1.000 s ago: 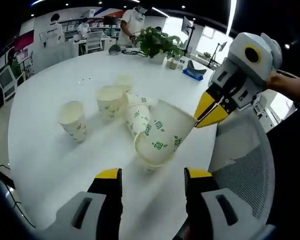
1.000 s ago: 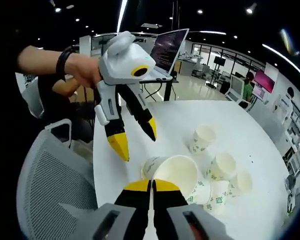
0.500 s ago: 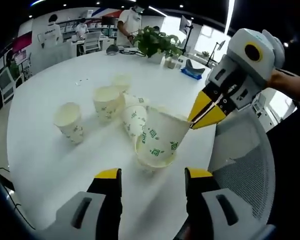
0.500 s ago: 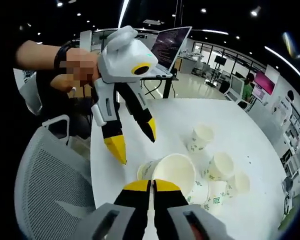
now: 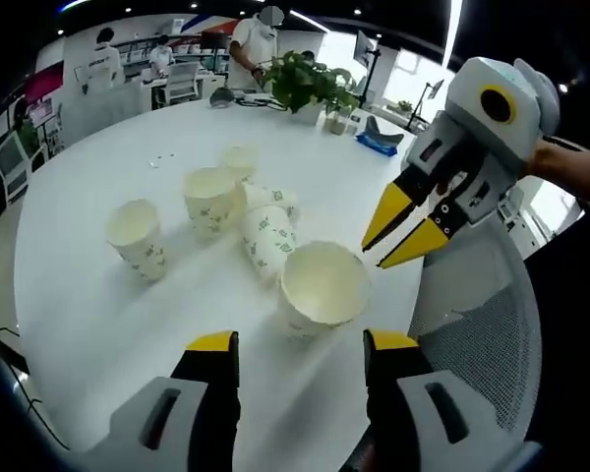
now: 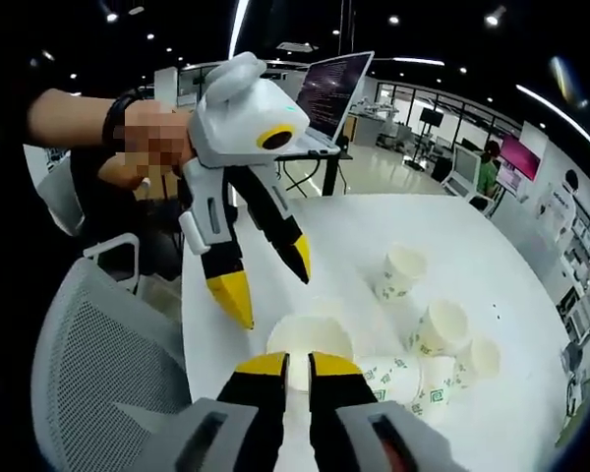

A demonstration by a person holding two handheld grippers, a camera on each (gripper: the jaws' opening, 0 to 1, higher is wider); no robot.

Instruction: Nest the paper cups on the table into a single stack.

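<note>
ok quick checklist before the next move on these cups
1. Near cup upright on table, mouth up: ok.
2. Right gripper let go of it, jaws apart: ok.
3. Left gripper open, holding nothing: ok.
4. Lying cup on its side beside near cup, must be stood up or picked: not ok.
5. Three cups farther off upright: ok.
6. Near cup sitting inside another: cannot tell.

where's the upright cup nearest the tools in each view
Left gripper view: the upright cup stands lower centre, just above this view's own jaws, with the right tool open to its right.
Right gripper view: bottom centre, right behind the jaw tips.
Shared landmark: the lying cup beside it.
</note>
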